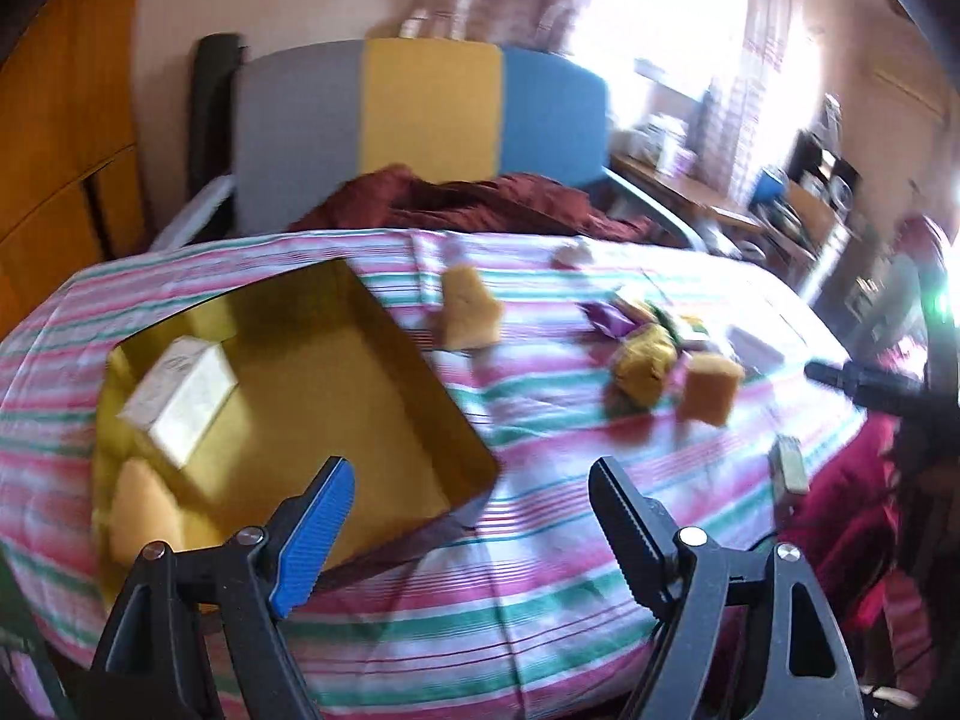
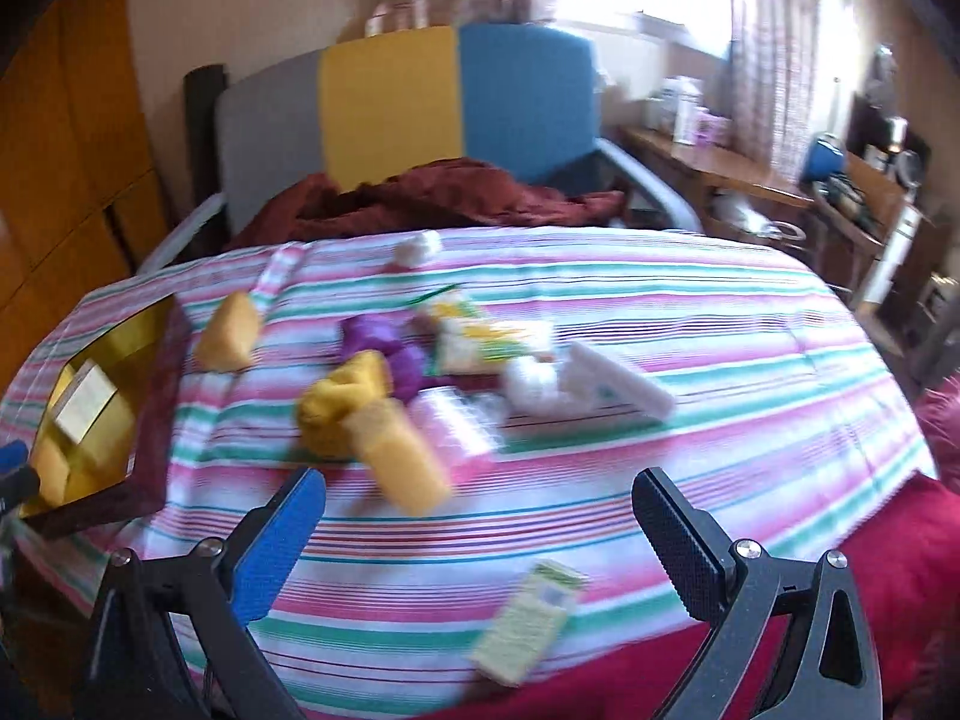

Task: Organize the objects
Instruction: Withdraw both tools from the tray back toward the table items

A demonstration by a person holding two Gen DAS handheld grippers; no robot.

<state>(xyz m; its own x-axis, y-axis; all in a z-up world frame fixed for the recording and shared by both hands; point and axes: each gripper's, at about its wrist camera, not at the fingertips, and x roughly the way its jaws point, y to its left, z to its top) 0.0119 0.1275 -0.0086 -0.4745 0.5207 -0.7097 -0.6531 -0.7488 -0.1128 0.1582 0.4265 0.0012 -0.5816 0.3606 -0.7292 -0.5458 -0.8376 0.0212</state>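
A gold-lined box [image 1: 336, 372] lies on the striped cloth at the left, with a white carton [image 1: 180, 399] and a yellow sponge [image 1: 144, 504] inside. My left gripper [image 1: 474, 480] is open just above the box's near right corner, holding nothing. More yellow sponges [image 1: 471, 309] [image 1: 711, 387] and a yellow cloth bundle [image 1: 645, 360] lie scattered to the right. In the right wrist view my right gripper [image 2: 480, 498] is open over the cloth, with a yellow sponge [image 2: 399, 456], the yellow bundle [image 2: 342, 402], a purple item [image 2: 384, 342], white packets [image 2: 606, 387] and a pale green packet [image 2: 528, 618] around it.
The striped cloth [image 2: 660, 300] covers a rounded surface that drops away at the near edge. A chair with a grey, yellow and blue back [image 2: 420, 108] and a dark red garment [image 2: 432, 192] stands behind. A cluttered wooden desk [image 2: 750, 174] is at the far right; red fabric [image 2: 900, 540] lies near right.
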